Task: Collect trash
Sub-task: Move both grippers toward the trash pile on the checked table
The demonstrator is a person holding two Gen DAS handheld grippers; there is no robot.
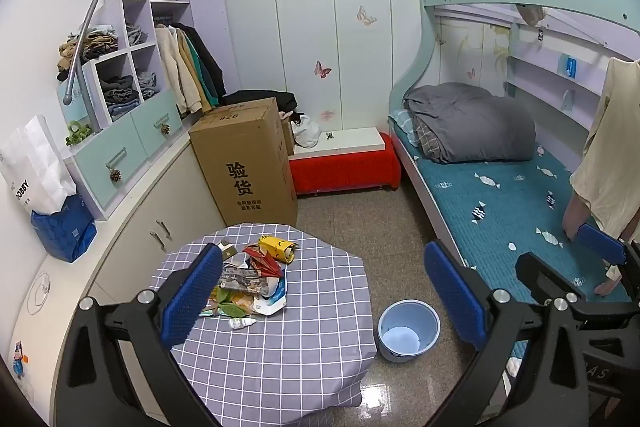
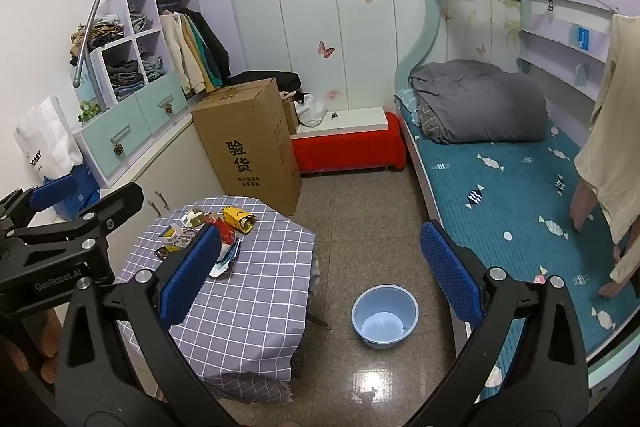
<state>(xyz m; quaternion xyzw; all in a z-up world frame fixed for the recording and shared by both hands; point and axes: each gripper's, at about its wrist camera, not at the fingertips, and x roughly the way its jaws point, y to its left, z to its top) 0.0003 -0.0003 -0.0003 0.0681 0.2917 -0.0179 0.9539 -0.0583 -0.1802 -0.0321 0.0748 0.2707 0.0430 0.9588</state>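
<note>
A pile of trash (image 1: 252,279) lies on a small table with a grey checked cloth (image 1: 304,339): crumpled wrappers, a yellow packet (image 1: 277,247) and a small white bottle (image 1: 241,323). The pile also shows in the right wrist view (image 2: 212,235). A light blue bin (image 1: 408,330) stands on the floor right of the table, also in the right wrist view (image 2: 385,315); it looks empty. My left gripper (image 1: 324,303) is open and empty, held high above the table. My right gripper (image 2: 320,279) is open and empty, above the floor between table and bin.
A tall cardboard box (image 1: 246,163) stands behind the table. A red-covered bench (image 1: 344,171) sits by the far wall. A bunk bed with a teal sheet (image 1: 520,211) fills the right side. Cabinets and shelves (image 1: 132,131) line the left wall.
</note>
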